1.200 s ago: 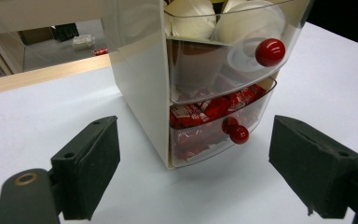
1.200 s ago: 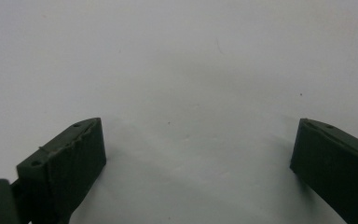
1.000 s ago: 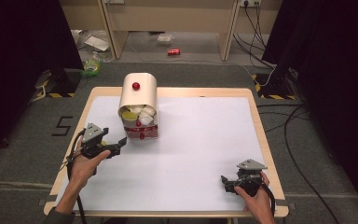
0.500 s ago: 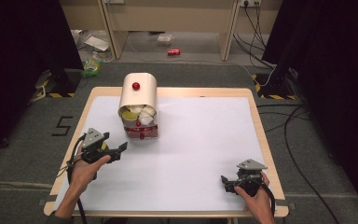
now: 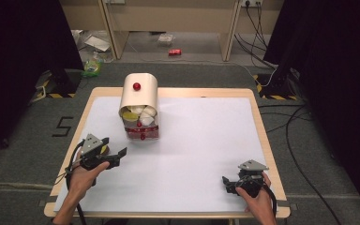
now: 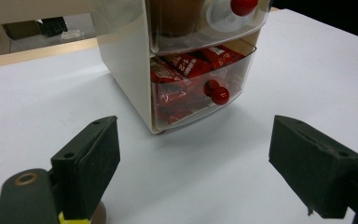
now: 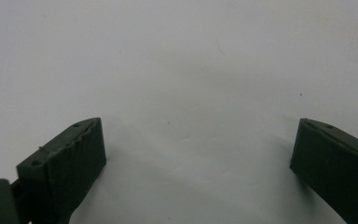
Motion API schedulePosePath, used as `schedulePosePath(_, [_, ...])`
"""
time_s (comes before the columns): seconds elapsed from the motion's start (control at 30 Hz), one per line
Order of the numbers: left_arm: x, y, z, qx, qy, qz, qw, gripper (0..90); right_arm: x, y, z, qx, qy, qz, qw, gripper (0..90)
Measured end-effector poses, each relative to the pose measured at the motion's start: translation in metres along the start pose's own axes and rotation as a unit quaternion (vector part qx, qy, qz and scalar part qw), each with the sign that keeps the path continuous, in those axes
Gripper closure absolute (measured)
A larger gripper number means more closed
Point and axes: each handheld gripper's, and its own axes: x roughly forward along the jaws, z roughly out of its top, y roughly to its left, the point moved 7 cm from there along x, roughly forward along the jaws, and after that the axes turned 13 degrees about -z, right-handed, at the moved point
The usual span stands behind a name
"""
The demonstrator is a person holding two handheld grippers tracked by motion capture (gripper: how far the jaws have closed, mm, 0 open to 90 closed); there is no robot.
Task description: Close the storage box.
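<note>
Rounded cream drawer cabinet; clear glossy drawer.

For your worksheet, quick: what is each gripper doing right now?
Left gripper: open, empty, facing the drawer box.
Right gripper: open, empty, over the table.

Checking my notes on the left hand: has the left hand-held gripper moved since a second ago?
Yes. The left hand-held gripper has pulled back from the drawer box, toward the table's near edge.
</note>
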Motion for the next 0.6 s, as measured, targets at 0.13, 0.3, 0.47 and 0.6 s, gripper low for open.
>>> schedulePosePath(0.13, [0.001, -0.004, -0.003, 0.003, 0.005, -0.008, 1.0, 15.5, 0.0, 0.0, 0.0, -0.002, -0.001, 0.0, 1.0, 3.3])
schedulePosePath(0.3, [0.001, -0.008, -0.008, 0.008, 0.011, -0.014, 0.9998, 15.2, 0.0, 0.0, 0.0, -0.002, -0.001, 0.0, 1.0, 3.3])
schedulePosePath(0.47, [0.001, -0.012, -0.012, 0.02, 0.013, -0.018, 0.9996, 15.1, 0.0, 0.0, 0.0, -0.002, -0.002, 0.0, 1.0, 3.3])
schedulePosePath(0.6, [-0.001, -0.014, -0.013, 0.022, 0.012, -0.02, 0.9995, 15.3, 0.0, 0.0, 0.0, -0.002, -0.001, 0.0, 1.0, 3.3])
